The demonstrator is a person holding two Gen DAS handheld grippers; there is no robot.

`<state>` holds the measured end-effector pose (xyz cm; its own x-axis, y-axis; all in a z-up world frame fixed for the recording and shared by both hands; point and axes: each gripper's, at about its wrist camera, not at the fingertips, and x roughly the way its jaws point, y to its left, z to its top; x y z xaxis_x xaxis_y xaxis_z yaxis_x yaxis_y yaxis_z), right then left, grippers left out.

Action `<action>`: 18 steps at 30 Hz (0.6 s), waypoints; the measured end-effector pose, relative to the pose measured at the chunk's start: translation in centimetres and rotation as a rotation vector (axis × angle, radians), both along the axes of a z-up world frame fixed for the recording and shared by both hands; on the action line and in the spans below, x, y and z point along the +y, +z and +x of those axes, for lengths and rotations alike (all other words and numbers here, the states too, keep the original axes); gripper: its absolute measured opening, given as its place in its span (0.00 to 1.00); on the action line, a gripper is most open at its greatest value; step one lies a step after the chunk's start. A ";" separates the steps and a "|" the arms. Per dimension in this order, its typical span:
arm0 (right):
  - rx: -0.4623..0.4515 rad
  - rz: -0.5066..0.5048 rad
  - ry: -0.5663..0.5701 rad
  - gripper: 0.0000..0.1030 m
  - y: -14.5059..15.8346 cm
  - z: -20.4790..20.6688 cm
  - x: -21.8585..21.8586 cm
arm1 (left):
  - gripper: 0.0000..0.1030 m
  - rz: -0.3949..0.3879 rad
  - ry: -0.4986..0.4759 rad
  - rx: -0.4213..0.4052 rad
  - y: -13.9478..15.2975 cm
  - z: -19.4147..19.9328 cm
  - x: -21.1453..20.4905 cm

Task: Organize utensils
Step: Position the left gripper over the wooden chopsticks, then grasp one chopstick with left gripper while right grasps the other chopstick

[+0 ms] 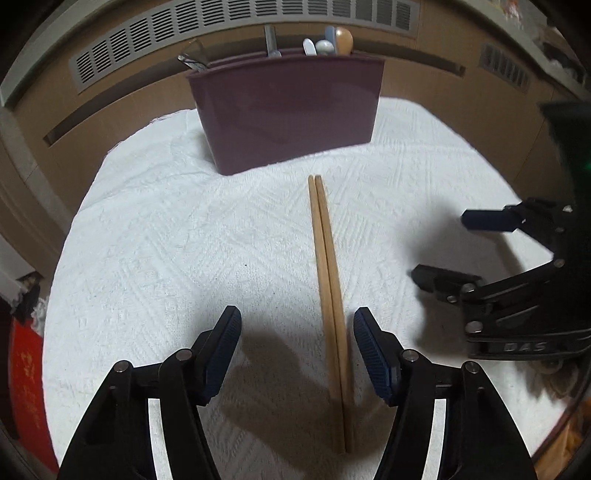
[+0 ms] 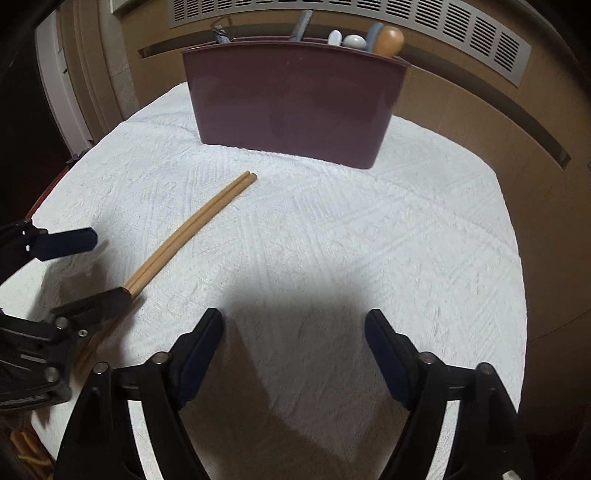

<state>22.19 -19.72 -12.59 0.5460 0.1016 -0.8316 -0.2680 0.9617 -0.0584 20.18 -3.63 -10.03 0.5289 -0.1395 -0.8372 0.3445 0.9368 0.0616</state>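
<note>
A pair of wooden chopsticks (image 1: 327, 280) lies side by side on the white cloth, pointing at a maroon utensil holder (image 1: 288, 110) at the back. My left gripper (image 1: 297, 328) is open, low over the cloth, with the chopsticks' near end between its fingers, close to the right one. My right gripper (image 2: 293, 332) is open and empty over bare cloth, to the right of the chopsticks (image 2: 192, 225). It also shows in the left wrist view (image 1: 439, 247). The holder (image 2: 291, 99) has several utensil handles sticking out.
The white textured cloth (image 2: 369, 240) covers a small table whose edges drop off left and right. A brown wall with vent grilles (image 1: 221, 22) stands right behind the holder. A red object (image 1: 26, 369) sits beyond the left edge.
</note>
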 end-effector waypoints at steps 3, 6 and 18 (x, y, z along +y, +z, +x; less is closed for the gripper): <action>0.005 0.043 0.000 0.83 -0.3 0.0 -0.7 | 0.63 0.053 0.011 -0.027 0.0 0.2 0.0; 0.000 0.046 0.018 0.92 -0.5 -0.4 -0.4 | 0.64 0.155 0.079 -0.103 0.5 1.1 0.9; 0.060 0.050 -0.009 1.00 -0.6 -0.2 0.3 | 0.64 0.036 0.227 -0.015 0.1 3.0 7.8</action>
<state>21.99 -19.45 -13.24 0.4965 0.1385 -0.8569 -0.2605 0.9655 0.0052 23.22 4.16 -9.89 0.5554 0.0141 -0.8314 0.1240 0.9873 0.0996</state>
